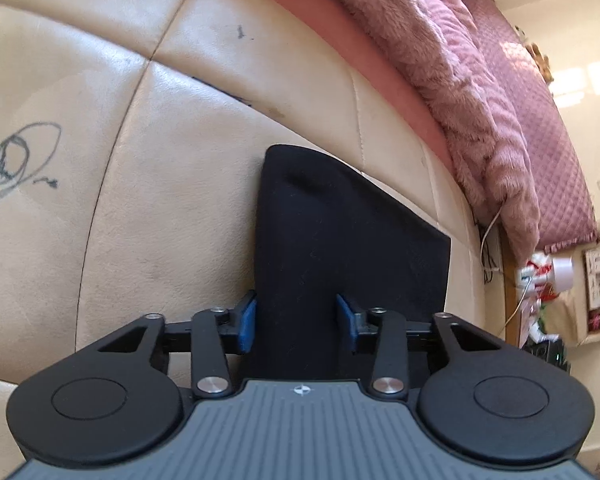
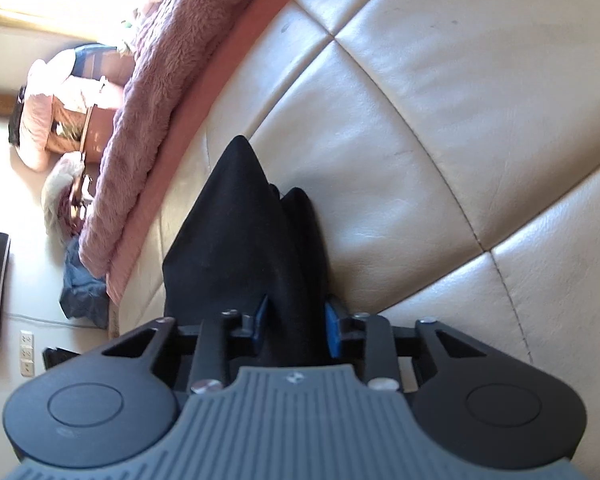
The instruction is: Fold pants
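- Left wrist view: the left gripper [image 1: 296, 322] has dark pants [image 1: 340, 248] fabric between its blue pads [image 1: 247, 322], which stand apart on either flank; whether they actually pinch the cloth I cannot tell.
- From those pads the cloth runs toward 12 o'clock, with a flat panel spreading toward 2 o'clock over the cream cushioned surface [image 1: 172, 184].
- Right wrist view: the right gripper [image 2: 296, 326] likewise has pants [image 2: 244, 240] cloth between its pads, bunched to a peak at 12 o'clock; its grip is equally uncertain.
- A pink fuzzy blanket [image 2: 160, 80] lies at 10 o'clock.
- Judging from this, each gripper has one end, so the garment's long axis spans between them; neither is nearer.
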### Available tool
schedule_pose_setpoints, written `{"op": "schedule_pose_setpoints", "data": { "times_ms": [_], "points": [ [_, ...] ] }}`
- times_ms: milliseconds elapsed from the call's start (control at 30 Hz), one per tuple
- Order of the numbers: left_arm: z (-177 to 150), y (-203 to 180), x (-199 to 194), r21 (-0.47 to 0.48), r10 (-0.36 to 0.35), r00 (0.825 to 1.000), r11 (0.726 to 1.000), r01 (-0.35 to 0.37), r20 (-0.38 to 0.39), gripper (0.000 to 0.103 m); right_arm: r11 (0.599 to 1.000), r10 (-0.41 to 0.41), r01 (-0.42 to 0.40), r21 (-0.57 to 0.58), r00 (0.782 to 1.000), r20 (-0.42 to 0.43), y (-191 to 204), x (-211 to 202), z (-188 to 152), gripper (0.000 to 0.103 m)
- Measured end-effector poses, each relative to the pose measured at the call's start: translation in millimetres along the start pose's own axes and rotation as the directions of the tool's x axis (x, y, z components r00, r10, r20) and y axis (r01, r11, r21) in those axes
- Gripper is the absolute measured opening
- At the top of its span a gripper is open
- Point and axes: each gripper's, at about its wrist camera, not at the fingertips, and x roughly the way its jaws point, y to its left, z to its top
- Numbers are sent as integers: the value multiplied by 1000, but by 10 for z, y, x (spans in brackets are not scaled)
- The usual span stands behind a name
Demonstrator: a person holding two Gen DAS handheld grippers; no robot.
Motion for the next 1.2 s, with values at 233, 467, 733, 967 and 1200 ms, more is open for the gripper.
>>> {"op": "schedule_pose_setpoints", "data": {
  "times_ms": [233, 467, 733, 967, 1200],
  "points": [
    [-50, -133, -70, 8, 80, 995, 997, -80, 53, 22, 998, -28, 30, -51, 999, 43, 160, -51, -66, 11],
    [7, -270, -349, 100, 146, 983, 982, -157, 115, 20, 988, -37, 46, -145, 997, 64, 522, -97, -122, 10],
    [494, 3, -883, 110, 182, 966, 973, -205, 186, 20, 981, 18, -10, -191, 999, 41, 1052, 404, -124, 10],
    [1049, 384, -1267, 97, 218, 950, 965, -244, 224, 20, 972, 49, -48, -231, 999, -1, 1658, 1113, -62, 10],
    [1487, 753, -1451, 88, 266, 934, 952, -294, 236, 20, 961, 58, -74, -266, 996, -68, 2162, 1902, 24, 10]
  ]
}}
